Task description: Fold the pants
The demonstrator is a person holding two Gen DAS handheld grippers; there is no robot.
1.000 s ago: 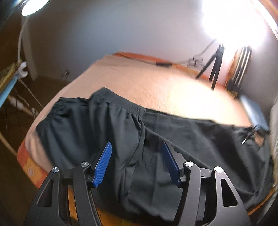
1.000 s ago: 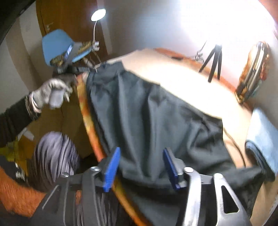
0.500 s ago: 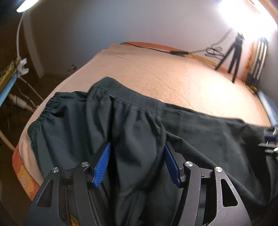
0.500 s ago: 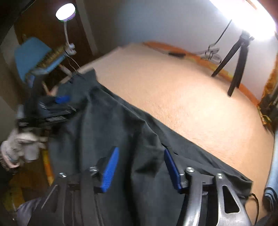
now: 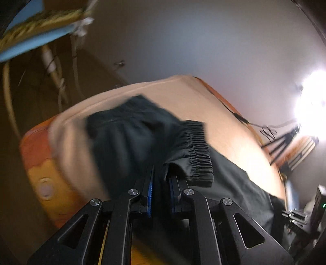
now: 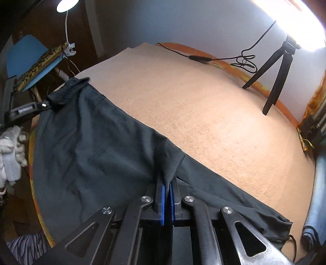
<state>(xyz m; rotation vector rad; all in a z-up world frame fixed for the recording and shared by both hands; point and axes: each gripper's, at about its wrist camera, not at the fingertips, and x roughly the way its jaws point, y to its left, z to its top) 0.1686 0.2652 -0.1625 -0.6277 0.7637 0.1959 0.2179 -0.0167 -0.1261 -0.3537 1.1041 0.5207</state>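
Observation:
Dark pants [image 6: 91, 146] lie stretched along the near edge of a bed with a peach blanket [image 6: 203, 114]. In the right wrist view my right gripper [image 6: 168, 183] has its jaws closing tight on a raised pinch of the leg fabric, and the blue pads press on it. In the left wrist view the pants [image 5: 132, 138] are blurred. My left gripper [image 5: 161, 179] is closing on a fold just below the ribbed waistband [image 5: 199, 148], with cloth squeezed between the pads. The left gripper [image 6: 26, 110] also shows at the waistband end, held by a gloved hand [image 6: 10, 146].
A black tripod [image 6: 275, 75] and a cable [image 6: 242, 61] stand on the far side of the bed. A blue chair [image 6: 26, 59] with a clip lamp [image 6: 67, 4] is beyond the waistband end. Blue folded cloth [image 6: 317, 203] lies at the right edge.
Both grippers went from wide open to closed on pants fabric. The left view rolled and swung toward the waistband. The right gripper came down onto the leg, then held still.

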